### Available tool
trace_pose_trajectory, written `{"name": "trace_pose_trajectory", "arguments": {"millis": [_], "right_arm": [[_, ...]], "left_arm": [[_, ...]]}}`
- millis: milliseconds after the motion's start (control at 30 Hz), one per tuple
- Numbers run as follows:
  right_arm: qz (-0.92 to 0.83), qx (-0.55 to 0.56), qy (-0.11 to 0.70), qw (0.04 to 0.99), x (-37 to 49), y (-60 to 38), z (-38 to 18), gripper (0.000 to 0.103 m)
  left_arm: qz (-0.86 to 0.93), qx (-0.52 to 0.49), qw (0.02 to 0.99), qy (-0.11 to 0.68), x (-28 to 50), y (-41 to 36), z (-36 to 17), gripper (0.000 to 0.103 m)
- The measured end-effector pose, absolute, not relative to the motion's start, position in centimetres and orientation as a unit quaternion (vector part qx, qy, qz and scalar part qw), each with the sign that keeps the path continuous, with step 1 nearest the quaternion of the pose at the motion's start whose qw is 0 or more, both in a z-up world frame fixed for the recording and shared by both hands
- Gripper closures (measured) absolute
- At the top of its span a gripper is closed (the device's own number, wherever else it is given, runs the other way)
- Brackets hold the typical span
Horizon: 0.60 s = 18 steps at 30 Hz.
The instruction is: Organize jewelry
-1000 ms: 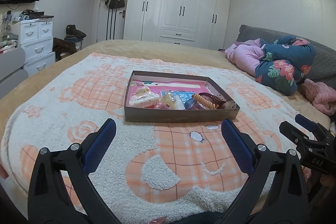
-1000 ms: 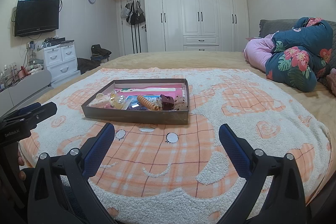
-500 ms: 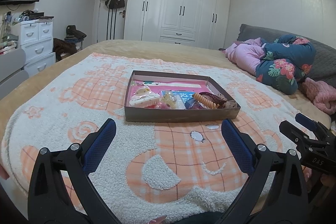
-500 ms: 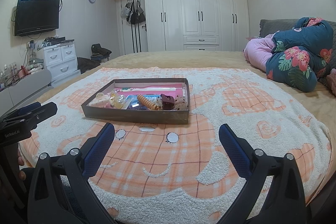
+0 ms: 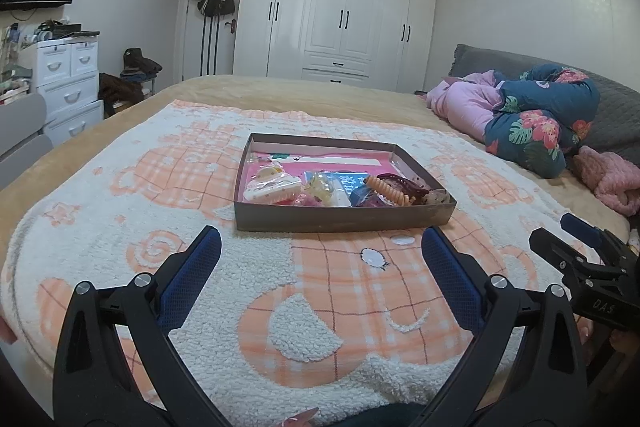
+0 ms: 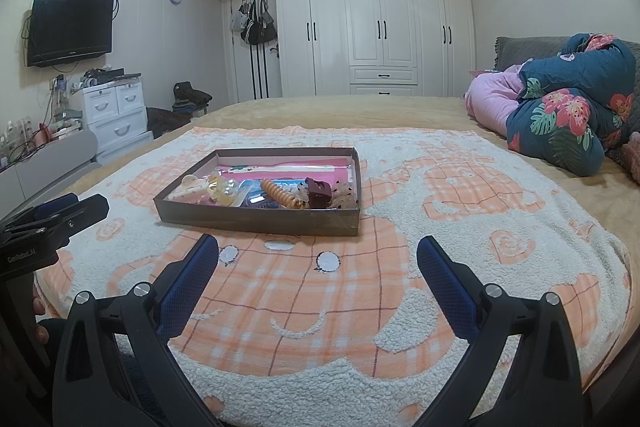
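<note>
On the bed, over the blanket: we hold both tools low, near the blanket's front edge, facing a shallow tray.
Left tool (image 5: pixel 320 247): we see its blue-padded fingers spread wide with nothing between them; it hovers above the blanket, short of the tray.
Right tool (image 6: pixel 318 247): we see it likewise wide open and empty, apart from the tray; in the left wrist view it shows at the right edge (image 5: pixel 576 243).
Tray (image 5: pixel 344 219): a brown, low-walled cardboard box lying flat on the blanket, with a pink lining; it sits ahead of both tools, touching neither.
Jewelry in the tray: we find the pieces crowded along the wall nearest us. A white hair claw (image 5: pixel 272 187) lies at the left end, a yellowish clear piece (image 5: pixel 322 187) beside it, an orange spiral hair tie (image 5: pixel 390 191) right of middle, and a dark red claw clip (image 6: pixel 318 193) near the right end. A blue card (image 5: pixel 352 183) lies under them; we cannot make out the smaller items.
Blanket (image 6: pixel 440 195): a fleecy white and peach plaid throw spread over the tan bed cover.
Bedding (image 6: pixel 568 107): a dark floral quilt and a pink one are bundled at the right, well apart from the tray.
Far wall: we see a white wardrobe (image 6: pixel 376 31).
</note>
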State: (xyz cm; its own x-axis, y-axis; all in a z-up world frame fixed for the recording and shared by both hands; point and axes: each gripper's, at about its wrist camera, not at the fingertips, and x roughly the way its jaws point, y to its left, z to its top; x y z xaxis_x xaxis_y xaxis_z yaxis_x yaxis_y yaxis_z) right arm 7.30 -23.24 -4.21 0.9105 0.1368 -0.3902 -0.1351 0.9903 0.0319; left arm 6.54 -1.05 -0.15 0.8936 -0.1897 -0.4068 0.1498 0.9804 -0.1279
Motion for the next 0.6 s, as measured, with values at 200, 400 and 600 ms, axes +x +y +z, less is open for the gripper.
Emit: {"name": "trace_pose_trajectory", "arguments": {"millis": [200,400,600], "right_arm": [[0.067,0.004,0.2,0.977,7.36,-23.35,-4.37,0.006],[0.066,0.002,0.201,0.977,7.36,-23.41,-4.4,0.006],[0.063,0.0,0.2,0.978,7.3,-23.61,-4.4,0.006]], "left_arm": [[-0.087,-0.043,0.972,0.213,6.68,-1.13,-0.25,0.011],[-0.095,-0.039,0.975,0.197,6.28,-1.25,-0.14,0.011],[-0.09,-0.044,0.97,0.223,7.06,-1.28,-0.75,0.011]]}}
